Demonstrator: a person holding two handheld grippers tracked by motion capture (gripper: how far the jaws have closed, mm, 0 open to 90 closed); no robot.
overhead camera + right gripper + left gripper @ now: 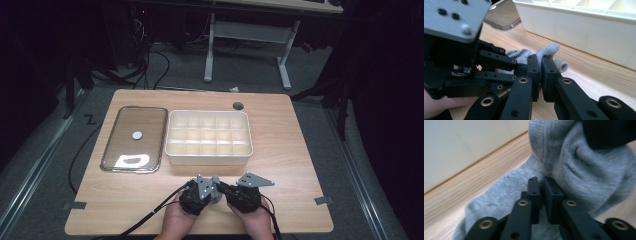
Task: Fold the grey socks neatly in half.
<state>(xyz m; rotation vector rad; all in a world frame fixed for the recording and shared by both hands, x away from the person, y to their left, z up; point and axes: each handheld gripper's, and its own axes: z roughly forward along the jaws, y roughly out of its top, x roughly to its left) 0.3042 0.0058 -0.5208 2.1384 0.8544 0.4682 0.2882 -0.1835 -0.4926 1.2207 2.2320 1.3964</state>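
Lid [134,139], clear with metal rim, flat on the table [290,190], ahead and to the left of both tools; set aside, it seems, to leave the box open.

Organiser box [208,137], cream, divided into small compartments, all apparently empty, directly ahead of the tools; its near wall [584,30] stands just beyond the jaws in the right gripper view.

Left gripper [206,191], near table edge, jaws clamped on a fold of grey sock [564,170]; in the left gripper view the knit runs between and past both jaws.

Grey sock, bunched between the two tools, low over the table; a small tuft [547,51] rises above the jaw tips in the right gripper view.

Right gripper [540,75], just right of the left one, nearly touching it, jaws likewise pinched on the sock. Two close grips on one piece suggest folding or rolling it compact enough for a compartment.
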